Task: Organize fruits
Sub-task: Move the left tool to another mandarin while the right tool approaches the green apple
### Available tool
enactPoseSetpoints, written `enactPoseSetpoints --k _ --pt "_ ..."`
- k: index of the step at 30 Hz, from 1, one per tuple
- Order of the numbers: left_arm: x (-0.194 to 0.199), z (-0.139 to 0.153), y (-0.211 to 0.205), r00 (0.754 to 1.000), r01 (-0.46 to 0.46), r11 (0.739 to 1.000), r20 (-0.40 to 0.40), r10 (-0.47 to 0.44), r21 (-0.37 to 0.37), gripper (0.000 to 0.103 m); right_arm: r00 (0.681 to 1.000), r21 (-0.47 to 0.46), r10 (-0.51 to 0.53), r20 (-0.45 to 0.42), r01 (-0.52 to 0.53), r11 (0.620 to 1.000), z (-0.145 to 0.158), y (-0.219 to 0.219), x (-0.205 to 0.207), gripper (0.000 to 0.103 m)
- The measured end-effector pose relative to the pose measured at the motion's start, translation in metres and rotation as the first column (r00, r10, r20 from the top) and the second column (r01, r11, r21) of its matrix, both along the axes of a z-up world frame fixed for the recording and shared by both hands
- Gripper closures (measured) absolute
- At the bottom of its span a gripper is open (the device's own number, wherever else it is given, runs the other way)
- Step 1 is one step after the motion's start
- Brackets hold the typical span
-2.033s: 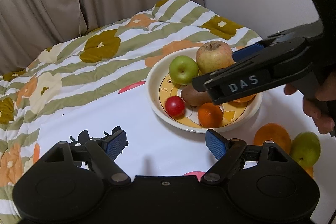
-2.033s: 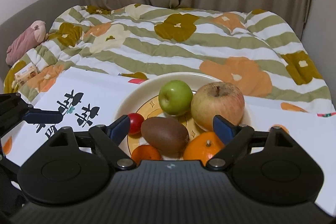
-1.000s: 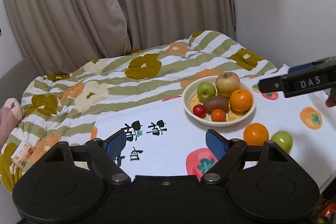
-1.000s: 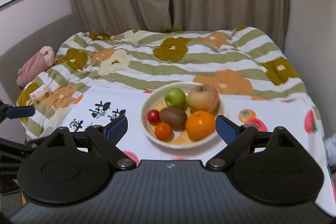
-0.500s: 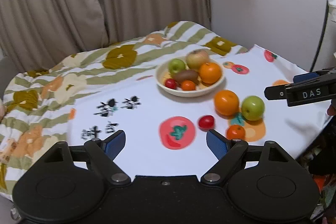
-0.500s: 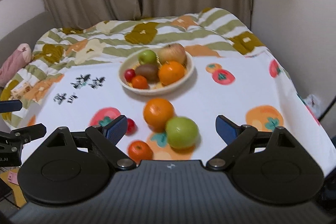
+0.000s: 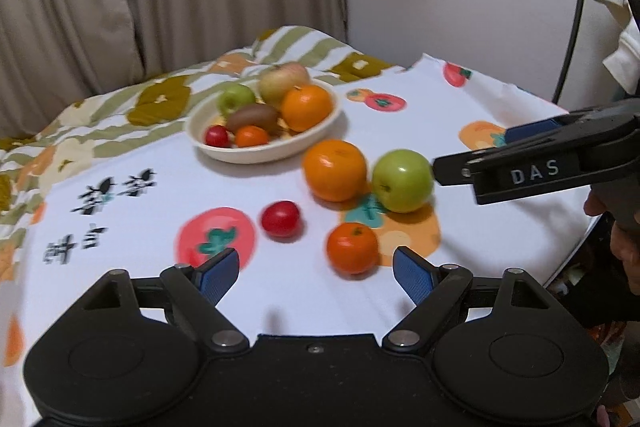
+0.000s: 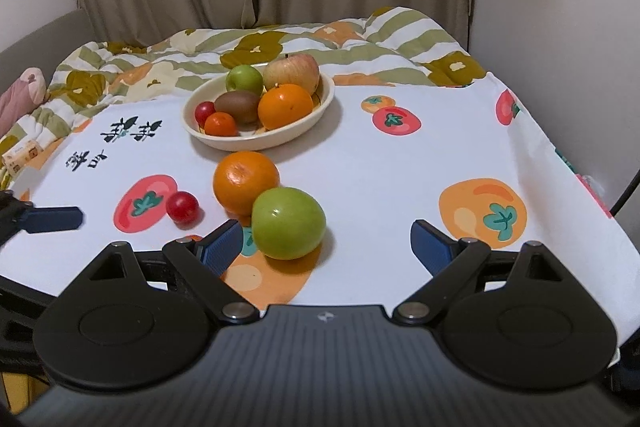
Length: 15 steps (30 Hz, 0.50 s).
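While both pairs of blue-padded fingers stand spread with nothing between them, the fruit waits on the cloth ahead. Low in the left wrist view, the left gripper (image 7: 316,269) gapes just short of a small tangerine (image 7: 352,247), with a cherry tomato (image 7: 281,218) a little beyond its left pad. Low in the right wrist view, the right gripper (image 8: 326,241) frames a loose green apple (image 8: 289,223) that sits toward its left pad without touching it; a large orange (image 8: 245,182) sits just behind the apple.

Judging from how things lie, the job is a bit over half done. Toward upper centre of both views, the cream bowl (image 8: 256,143) already holds a green apple, a red-yellow apple, a kiwi, an orange, a small tangerine and a cherry tomato. Four pieces are left outside it.

All the fruit looks smooth and faintly glossy, almost waxy, apart from the dull brown kiwi. Each piece is round, so it could roll if nudged. The bowl is shallow, wide and matte. Beneath it all lies a white tablecloth (image 8: 400,179) printed with flat persimmon and tomato shapes, and a soft quilted blanket (image 8: 280,43) with olive stripes and flowers fills the upper part of the frame.
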<state>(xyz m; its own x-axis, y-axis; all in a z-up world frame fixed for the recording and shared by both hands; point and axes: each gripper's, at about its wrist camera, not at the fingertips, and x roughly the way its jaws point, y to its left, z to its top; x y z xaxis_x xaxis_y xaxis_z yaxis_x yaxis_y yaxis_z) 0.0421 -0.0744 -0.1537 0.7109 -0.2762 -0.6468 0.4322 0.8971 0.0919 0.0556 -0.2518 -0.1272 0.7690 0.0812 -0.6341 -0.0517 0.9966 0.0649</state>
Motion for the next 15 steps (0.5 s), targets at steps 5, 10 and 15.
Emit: enactPoseSetpoints --k 5,10,15 --pt "0.014 -0.015 -0.017 1.0 0.015 1.0 -0.025 -0.015 0.005 0.022 1.0 0.024 0.006 -0.015 -0.006 1.0 -0.009 -0.003 0.01 0.0" --pt "0.029 -0.028 -0.025 0.998 0.026 1.0 -0.06 -0.025 0.013 0.037 0.999 0.045 0.022 -0.03 -0.021 0.999 -0.018 -0.001 0.021 0.0" --pt "0.037 -0.034 -0.026 0.995 0.035 0.999 -0.09 -0.034 0.008 0.053 0.998 0.058 0.039 -0.043 -0.037 0.998 -0.023 0.005 0.031 0.0"
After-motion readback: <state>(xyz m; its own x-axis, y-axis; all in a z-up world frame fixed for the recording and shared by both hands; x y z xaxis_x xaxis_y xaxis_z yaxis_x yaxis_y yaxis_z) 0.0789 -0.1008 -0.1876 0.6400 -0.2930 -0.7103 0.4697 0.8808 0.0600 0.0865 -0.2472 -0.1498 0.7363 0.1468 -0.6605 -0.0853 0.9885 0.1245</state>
